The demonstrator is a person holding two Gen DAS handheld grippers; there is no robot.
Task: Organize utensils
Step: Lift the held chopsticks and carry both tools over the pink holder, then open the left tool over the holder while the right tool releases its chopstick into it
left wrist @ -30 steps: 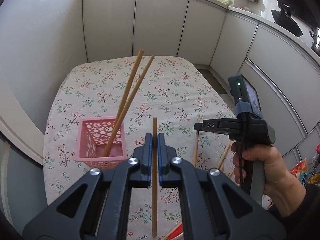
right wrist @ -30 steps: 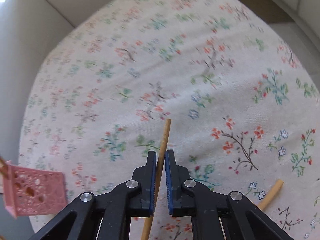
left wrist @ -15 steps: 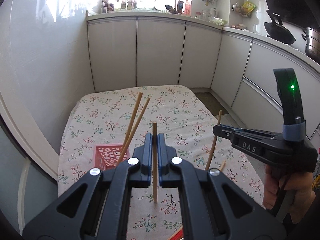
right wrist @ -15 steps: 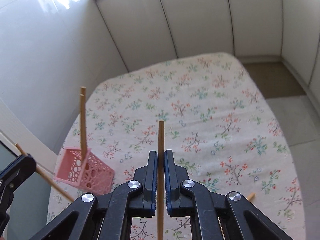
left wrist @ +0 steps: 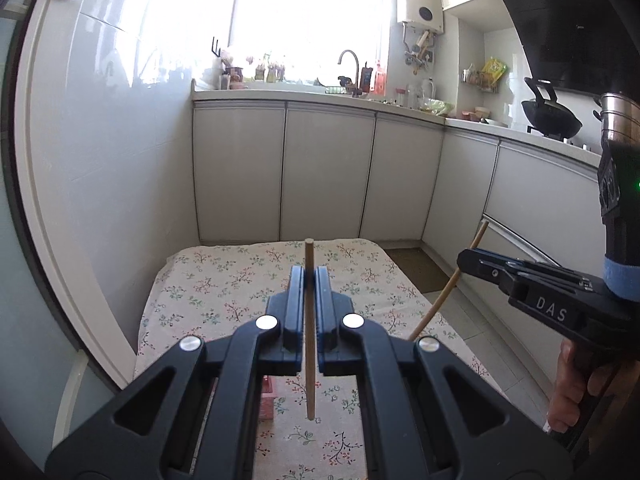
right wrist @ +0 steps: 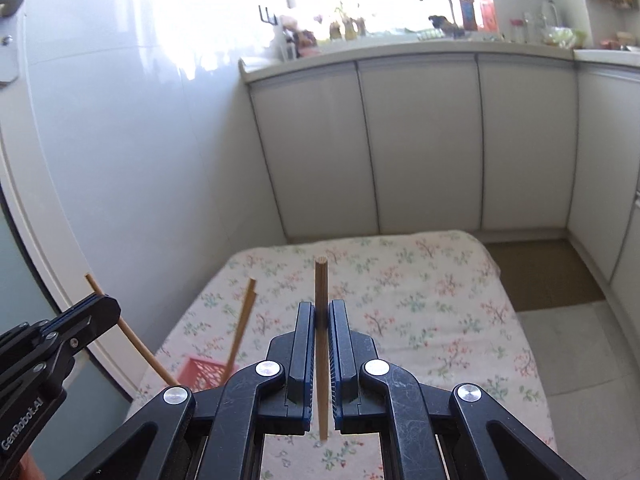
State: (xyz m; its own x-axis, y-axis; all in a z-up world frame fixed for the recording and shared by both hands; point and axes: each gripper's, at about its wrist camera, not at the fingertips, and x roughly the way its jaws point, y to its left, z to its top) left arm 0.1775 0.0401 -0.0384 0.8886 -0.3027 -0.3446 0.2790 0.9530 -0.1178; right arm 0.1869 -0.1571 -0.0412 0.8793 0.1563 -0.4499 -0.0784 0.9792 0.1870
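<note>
Each gripper is clamped on one plain, pale-brown wooden chopstick, round in section with a flat-cut end. The left gripper [left wrist: 309,278] pinches its chopstick [left wrist: 309,332] between the blue-lined pads, the stick running straight along the line of the fingers, one end poking out past the tips and the other showing below the pads, above the cloth. The right gripper [right wrist: 321,312] holds its chopstick [right wrist: 321,344] the same way, jaws closed tight on the shaft, the grain of the cut end plainly visible beyond the tips.

In the right wrist view the left gripper appears at the left edge, its stick slanting across the closed tips. In the left wrist view the right gripper sits to the right, a hand [left wrist: 576,392] wrapped round its handle, and its stick leans at a tilt through the tips.

Low and to the left stands a pink perforated basket [right wrist: 204,374], partly hidden behind the gripper bodies; two more chopsticks [right wrist: 242,326] rise out of it, leaning up and to the right, lying so close together that they almost read as one.

Everything hangs over a table covered by a floral tablecloth [right wrist: 420,304], white with small red and green sprigs. Beyond its far edge runs a row of pale cabinets [right wrist: 424,144] under a counter with a tap [left wrist: 349,60] and a bright window; a black wok [left wrist: 550,118] sits on the counter to the far right.
</note>
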